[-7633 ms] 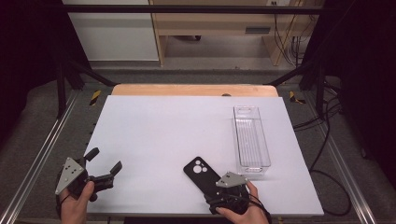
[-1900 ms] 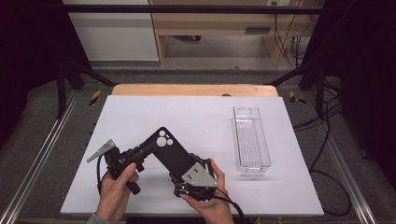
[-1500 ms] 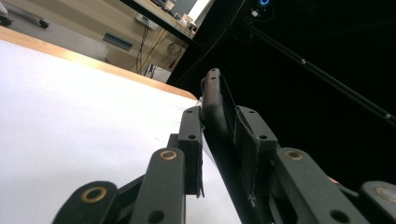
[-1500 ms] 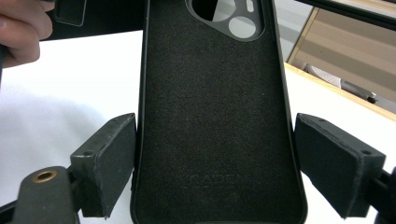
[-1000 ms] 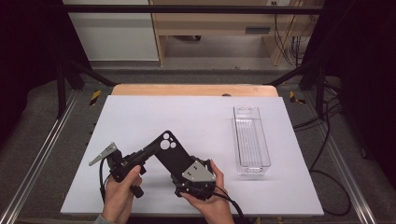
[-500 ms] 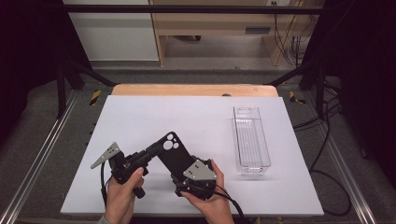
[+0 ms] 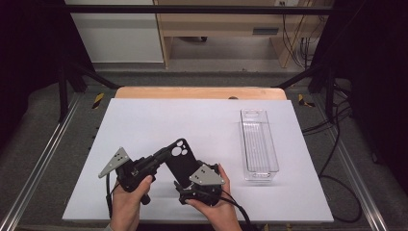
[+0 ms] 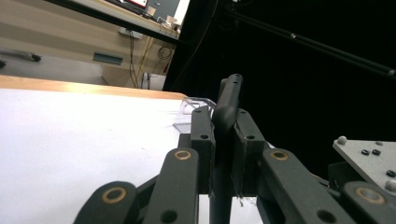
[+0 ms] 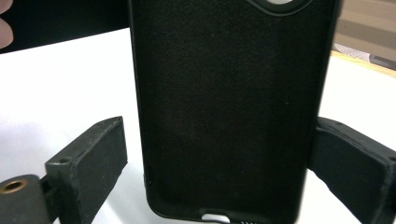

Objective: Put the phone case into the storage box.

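Note:
A black phone case (image 7: 180,161) with a camera cut-out is held up off the white table (image 7: 192,115), near its front edge. My left gripper (image 7: 161,155) is shut on the case's side edge; in the left gripper view its jaws (image 8: 223,122) clamp the thin rim (image 8: 229,95). My right gripper (image 7: 185,185) is at the case's lower end. Its jaws have just been opening. In the right gripper view the case (image 9: 229,93) stands between the fingers (image 9: 93,158), with a gap at the left one.
A clear plastic tray (image 7: 259,144) lies lengthwise on the right side of the table, also seen past the left jaws (image 8: 191,105). Metal rails run along both table sides. A wooden strip edges the far side.
The case, first flat on the table by my right gripper, is now lifted between both grippers. Over the last second it shifted slightly right, and the right jaws spread off it.

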`<action>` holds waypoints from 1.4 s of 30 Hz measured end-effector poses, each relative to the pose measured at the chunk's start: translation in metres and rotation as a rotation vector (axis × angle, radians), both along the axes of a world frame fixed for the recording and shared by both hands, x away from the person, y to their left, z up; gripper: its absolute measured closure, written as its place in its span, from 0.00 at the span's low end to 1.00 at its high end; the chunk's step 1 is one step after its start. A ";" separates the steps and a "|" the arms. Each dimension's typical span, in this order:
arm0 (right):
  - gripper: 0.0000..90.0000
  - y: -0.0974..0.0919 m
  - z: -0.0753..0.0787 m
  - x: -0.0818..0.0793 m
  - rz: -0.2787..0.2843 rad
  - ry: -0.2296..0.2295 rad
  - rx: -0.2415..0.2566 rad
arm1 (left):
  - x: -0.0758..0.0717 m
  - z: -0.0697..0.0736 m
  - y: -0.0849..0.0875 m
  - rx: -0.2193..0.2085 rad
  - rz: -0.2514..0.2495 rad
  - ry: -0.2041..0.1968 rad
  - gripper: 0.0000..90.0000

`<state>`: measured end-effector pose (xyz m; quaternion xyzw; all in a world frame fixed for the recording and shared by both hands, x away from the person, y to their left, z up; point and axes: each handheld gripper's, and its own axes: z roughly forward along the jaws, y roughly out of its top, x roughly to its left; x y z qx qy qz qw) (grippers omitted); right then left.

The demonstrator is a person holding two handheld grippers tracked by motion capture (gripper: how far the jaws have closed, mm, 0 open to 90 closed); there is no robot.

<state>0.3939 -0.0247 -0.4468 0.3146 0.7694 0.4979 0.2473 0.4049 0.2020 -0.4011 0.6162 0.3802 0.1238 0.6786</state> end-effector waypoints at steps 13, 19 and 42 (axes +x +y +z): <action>0.06 0.000 0.010 -0.003 -0.040 -0.041 0.054 | -0.002 0.001 0.000 0.072 0.055 -0.019 0.90; 0.06 0.007 0.017 -0.005 -0.053 -0.070 0.062 | -0.002 0.001 -0.001 0.092 0.068 -0.025 0.90; 0.04 0.025 0.036 0.007 -0.112 -0.095 0.052 | -0.007 0.005 -0.008 0.090 0.062 -0.040 0.90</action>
